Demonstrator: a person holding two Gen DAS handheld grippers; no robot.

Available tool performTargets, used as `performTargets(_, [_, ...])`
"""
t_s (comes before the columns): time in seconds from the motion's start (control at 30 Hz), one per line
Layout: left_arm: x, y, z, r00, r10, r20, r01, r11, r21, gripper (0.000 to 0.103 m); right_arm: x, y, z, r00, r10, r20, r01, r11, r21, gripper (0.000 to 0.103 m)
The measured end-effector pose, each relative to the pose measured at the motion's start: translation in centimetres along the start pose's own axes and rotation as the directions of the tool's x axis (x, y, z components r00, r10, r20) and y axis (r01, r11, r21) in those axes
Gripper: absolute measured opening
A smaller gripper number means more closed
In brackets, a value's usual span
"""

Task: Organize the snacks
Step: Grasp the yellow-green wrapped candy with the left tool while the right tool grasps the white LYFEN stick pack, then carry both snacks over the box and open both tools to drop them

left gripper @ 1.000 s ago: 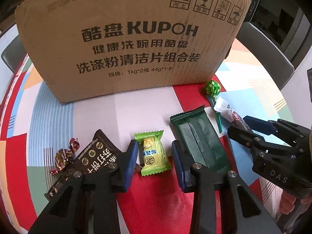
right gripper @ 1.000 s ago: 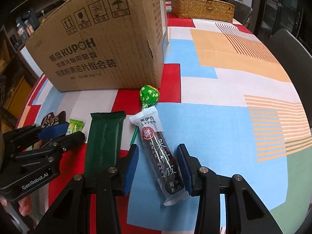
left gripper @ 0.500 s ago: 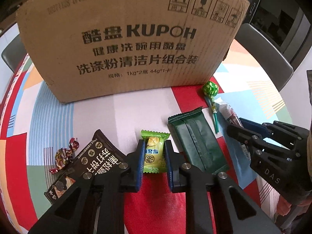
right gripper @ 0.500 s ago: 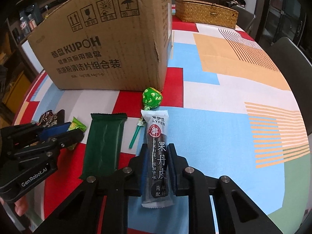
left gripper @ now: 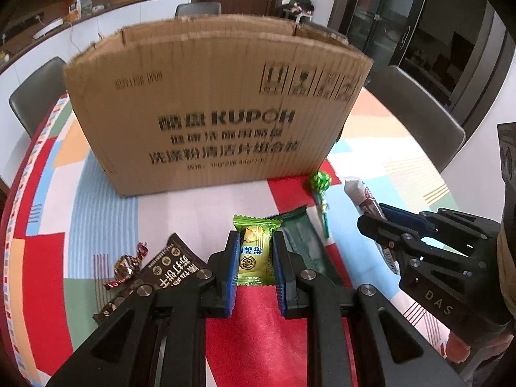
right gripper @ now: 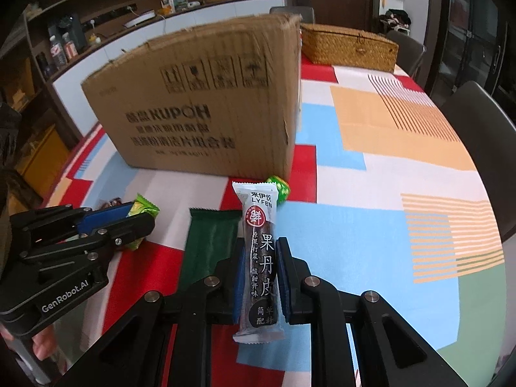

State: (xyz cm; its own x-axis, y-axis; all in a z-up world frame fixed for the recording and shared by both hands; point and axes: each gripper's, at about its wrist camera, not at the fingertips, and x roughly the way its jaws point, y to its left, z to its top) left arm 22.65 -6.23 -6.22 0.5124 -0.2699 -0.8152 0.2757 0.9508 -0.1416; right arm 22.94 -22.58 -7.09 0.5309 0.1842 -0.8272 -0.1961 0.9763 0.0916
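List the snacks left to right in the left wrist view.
Foil-wrapped candy → dark brown packet → light green candy held in the left gripper → dark green bar → green lollipop → haw roll stick in the right gripper.

Grey chairs (left gripper: 419, 113) ring the colourful table (right gripper: 387, 167); white counter (right gripper: 180, 22), dark shelving and glass doors (left gripper: 383, 9) behind.

Light-green candy packet (left gripper: 254, 254), pinched upright between blue pads. Dark fruit-leather stick (right gripper: 259, 258), clamped lengthwise likewise. On the tablecloth: dark-green bar (right gripper: 209, 245), green lollipop (left gripper: 320, 182), brown biscuit pack (left gripper: 161, 271), foil-wrapped sweet (left gripper: 125, 266). Cardboard box (left gripper: 219, 113) behind, top open.
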Motion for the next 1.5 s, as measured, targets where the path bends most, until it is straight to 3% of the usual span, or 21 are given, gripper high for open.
performTargets(0.37, [-4.8,0.1,2.4,0.990,0.028,0.140,-0.031,0.999,0.020,0.020,-3.6,1.2,2.2,0.993,0.022,0.114,-0.021,1.000,-0.013,0.019])
performTargets(0.73, [-9.8,0.6,6.7,0.951,0.074,0.301,-0.094,0.994,0.055,0.020,-7.1,2.9,6.2,0.967,0.049,0.248,-0.038,0.998,-0.050,0.019])
performTargets(0.93, [-11.4,1.4,9.3,0.932,0.088,0.351,-0.116,0.992,0.059,0.020,-8.5,3.6,9.1,0.948,0.069,0.310,-0.050,0.996,-0.068,0.019])
performTargets(1.23, [-9.9,3.3,12.7,0.943,0.078,0.323,-0.092,0.995,0.030,0.020,-7.8,4.2,13.6,0.944,0.098,0.314,-0.076,0.994,-0.083,0.019])
performTargets(1.5, [-6.8,4.6,15.1,0.968,0.058,0.245,-0.058,0.998,-0.006,0.020,-6.1,4.3,16.4,0.946,0.122,0.300,-0.094,0.990,-0.105,0.019])
